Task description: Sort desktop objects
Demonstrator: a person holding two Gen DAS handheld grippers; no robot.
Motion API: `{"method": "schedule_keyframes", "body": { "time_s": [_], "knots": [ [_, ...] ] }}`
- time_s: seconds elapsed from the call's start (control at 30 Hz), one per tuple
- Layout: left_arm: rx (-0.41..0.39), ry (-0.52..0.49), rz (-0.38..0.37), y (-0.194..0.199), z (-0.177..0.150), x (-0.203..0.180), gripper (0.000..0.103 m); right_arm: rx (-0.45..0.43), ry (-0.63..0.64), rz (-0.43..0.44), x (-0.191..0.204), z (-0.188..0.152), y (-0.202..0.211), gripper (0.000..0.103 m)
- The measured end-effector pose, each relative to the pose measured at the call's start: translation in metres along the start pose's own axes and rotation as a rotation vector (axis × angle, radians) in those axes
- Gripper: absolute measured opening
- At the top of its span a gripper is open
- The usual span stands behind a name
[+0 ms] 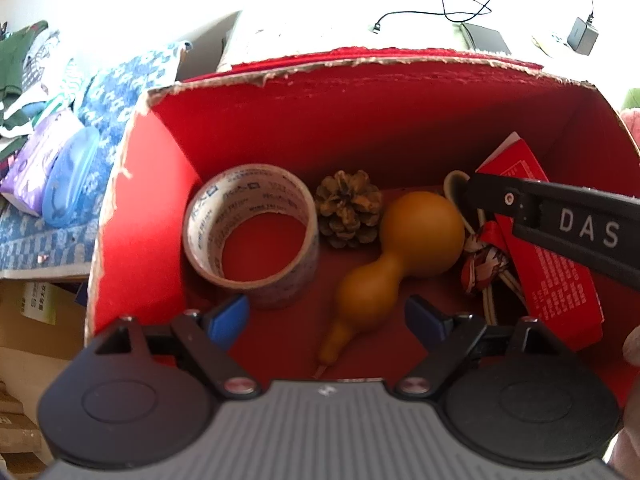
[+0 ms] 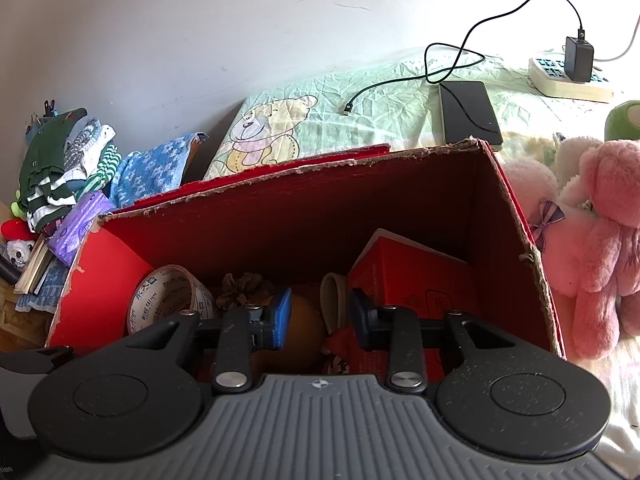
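Note:
A red cardboard box (image 1: 168, 160) holds a tape roll (image 1: 252, 232), a pinecone (image 1: 348, 208), a tan gourd (image 1: 420, 232), a red packet (image 1: 552, 264) and a patterned knot charm (image 1: 480, 264). My left gripper (image 1: 326, 320) hangs open inside the box, over the gourd's narrow stem end, with nothing between its fingers. The right gripper's black finger (image 1: 560, 220) reaches in from the right above the packet. In the right wrist view my right gripper (image 2: 320, 316) stands open over the box (image 2: 520, 240), holding nothing. The gourd (image 2: 304, 332) and a beige spoon-like piece (image 2: 334, 300) show behind it.
Left of the box lie a blue patterned cloth (image 1: 120, 92), a purple tissue pack (image 1: 32, 160) and a blue case (image 1: 68, 180). Behind it are a phone (image 2: 468, 112), a black cable (image 2: 460, 52) and a power strip (image 2: 568, 80). Pink plush toys (image 2: 600, 220) sit on the right.

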State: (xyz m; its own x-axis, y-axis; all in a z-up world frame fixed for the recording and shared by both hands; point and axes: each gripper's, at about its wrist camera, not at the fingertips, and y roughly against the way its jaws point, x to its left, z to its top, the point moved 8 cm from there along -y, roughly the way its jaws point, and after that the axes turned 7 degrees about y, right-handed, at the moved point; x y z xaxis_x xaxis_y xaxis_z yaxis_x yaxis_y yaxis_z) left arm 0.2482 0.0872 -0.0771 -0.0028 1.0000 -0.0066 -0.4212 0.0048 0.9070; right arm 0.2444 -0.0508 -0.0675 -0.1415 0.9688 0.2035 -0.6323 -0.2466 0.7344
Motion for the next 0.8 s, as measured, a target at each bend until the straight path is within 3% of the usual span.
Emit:
{"method": "schedule_keyframes", "body": {
  "time_s": [0.67, 0.8],
  "knots": [
    [0.001, 0.001, -0.006, -0.002, 0.0039, -0.0015, 0.09, 0.05, -0.016, 0.058, 0.0007, -0.0022, -0.0062, 0.035],
    [-0.008, 0.023, 0.008, -0.0038, 0.0066, -0.0001, 0.085, 0.041, -0.022, 0.06, 0.0004, -0.0019, -0.0049, 0.035]
  ]
}}
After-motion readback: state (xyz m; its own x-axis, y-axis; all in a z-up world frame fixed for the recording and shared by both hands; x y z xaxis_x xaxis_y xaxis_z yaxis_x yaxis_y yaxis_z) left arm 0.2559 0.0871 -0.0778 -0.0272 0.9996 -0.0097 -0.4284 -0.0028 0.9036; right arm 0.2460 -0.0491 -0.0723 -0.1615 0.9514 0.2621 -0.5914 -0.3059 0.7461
